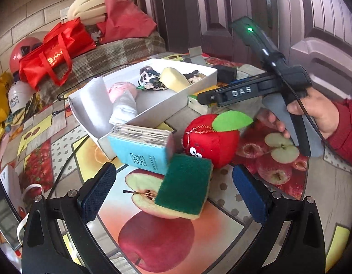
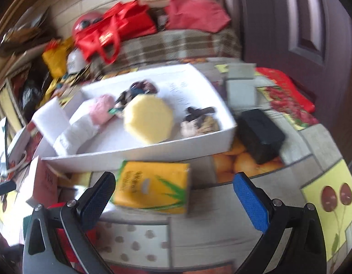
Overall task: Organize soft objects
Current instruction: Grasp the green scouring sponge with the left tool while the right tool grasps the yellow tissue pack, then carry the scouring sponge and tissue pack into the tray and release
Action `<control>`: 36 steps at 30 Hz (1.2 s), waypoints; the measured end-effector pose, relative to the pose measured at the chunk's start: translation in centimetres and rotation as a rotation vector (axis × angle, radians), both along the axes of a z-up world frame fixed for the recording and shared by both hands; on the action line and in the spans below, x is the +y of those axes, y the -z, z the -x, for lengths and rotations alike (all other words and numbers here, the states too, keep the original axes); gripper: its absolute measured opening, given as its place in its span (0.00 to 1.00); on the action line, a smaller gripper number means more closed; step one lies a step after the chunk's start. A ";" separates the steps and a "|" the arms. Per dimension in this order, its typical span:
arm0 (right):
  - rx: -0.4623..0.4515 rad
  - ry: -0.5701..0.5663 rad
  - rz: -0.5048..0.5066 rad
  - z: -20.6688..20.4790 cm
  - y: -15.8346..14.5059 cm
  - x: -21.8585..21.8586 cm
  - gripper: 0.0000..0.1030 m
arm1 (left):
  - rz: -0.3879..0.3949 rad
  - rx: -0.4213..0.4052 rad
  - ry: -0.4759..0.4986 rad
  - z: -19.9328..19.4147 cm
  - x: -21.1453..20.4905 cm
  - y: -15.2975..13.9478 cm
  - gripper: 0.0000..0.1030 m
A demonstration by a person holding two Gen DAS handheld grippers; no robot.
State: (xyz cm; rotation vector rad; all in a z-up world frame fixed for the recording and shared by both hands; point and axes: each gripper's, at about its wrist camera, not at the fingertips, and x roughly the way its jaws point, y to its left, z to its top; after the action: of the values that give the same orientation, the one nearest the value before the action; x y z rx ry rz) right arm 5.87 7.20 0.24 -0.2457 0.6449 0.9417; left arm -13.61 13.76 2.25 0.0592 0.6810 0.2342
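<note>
White box [image 1: 153, 111], centre frame: one. Inside it: one yellow sponge [image 2: 148, 118], one pink plush [image 2: 101, 109], one white rolled cloth [image 1: 123, 109], two dark patterned soft pieces [image 1: 149, 77] [image 2: 199, 122]. On the tablecloth, lower centre: one green scouring sponge [image 1: 183, 183], one red apple plush [image 1: 213, 140], one blue packet [image 1: 141, 149], one yellow tissue pack [image 2: 153, 187], one black box [image 2: 260, 134]. Upper left: one red bag [image 1: 54, 54].

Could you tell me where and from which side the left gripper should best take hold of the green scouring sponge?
Grip the green scouring sponge across its two long side edges, coming down from above and in front. It lies tilted, far edge propped against the plush apple, between the open left gripper pads, so both sides look free.
</note>
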 end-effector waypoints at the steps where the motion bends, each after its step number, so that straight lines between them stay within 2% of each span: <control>1: 0.018 0.004 0.033 -0.1 0.4 0.7 1.00 | -0.015 0.019 0.006 -0.2 -0.3 0.2 0.99; 3: 0.048 0.021 0.076 -0.5 1.0 1.5 1.00 | -0.029 0.052 0.016 -0.7 -0.7 0.6 0.93; 5: 0.053 0.028 0.091 -0.6 1.2 1.7 1.00 | -0.030 0.084 0.020 -1.1 -0.8 1.0 0.91; 8: 0.041 0.021 0.104 -0.4 1.3 1.8 1.00 | -0.019 0.133 0.022 -1.8 -0.8 1.6 0.74; 10: 0.033 0.019 0.104 -0.2 1.3 1.8 0.94 | -0.015 0.148 0.026 -1.9 -0.8 1.8 0.59; 11: 0.026 0.016 0.103 0.0 1.2 1.7 0.88 | -0.016 0.144 0.026 -1.9 -0.8 1.8 0.44; 12: 0.019 0.012 0.101 0.1 1.1 1.7 0.75 | -0.022 0.144 0.021 -1.9 -0.8 1.9 0.42; 15: 0.010 -0.004 0.090 0.2 0.9 1.9 0.71 | -0.055 0.125 0.026 -1.6 -1.4 1.7 0.40; 17: 0.025 0.001 0.055 -0.1 0.7 1.3 0.71 | -0.100 0.078 0.018 -0.9 -1.9 1.2 0.40; 20: 0.047 0.041 -0.046 -0.6 0.2 -0.9 0.71 | -0.173 -0.063 -0.025 1.4 -2.6 -0.2 0.40; 22: 0.032 0.072 -0.138 -0.4 -0.4 -2.9 0.71 | -0.194 -0.161 -0.086 3.1 -2.4 -1.0 0.40; 24: -0.022 0.102 -0.203 0.3 -1.1 -4.8 0.71 | -0.182 -0.249 -0.167 4.6 -1.6 -1.8 0.40; 26: -0.099 0.127 -0.237 1.2 -1.7 -6.6 0.71 | -0.131 -0.313 -0.253 5.8 0.0 -2.4 0.40; 29: -0.174 0.144 -0.251 2.0 -2.2 -8.0 0.71 | -0.028 -0.328 -0.353 6.3 2.7 -2.5 0.40; 31: -0.189 0.145 -0.250 2.1 -2.4 -8.3 0.71 | -0.003 -0.327 -0.387 6.2 3.5 -2.5 0.40; 36: -0.213 0.140 -0.238 2.2 -2.4 -7.7 0.71 | -0.062 -0.329 -0.401 5.9 3.0 -2.5 0.40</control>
State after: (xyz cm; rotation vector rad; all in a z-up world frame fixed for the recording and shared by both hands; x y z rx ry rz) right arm 3.63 -0.51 2.68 -0.0853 0.3455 0.8355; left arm -19.53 16.80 4.79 -0.0574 0.3520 0.6358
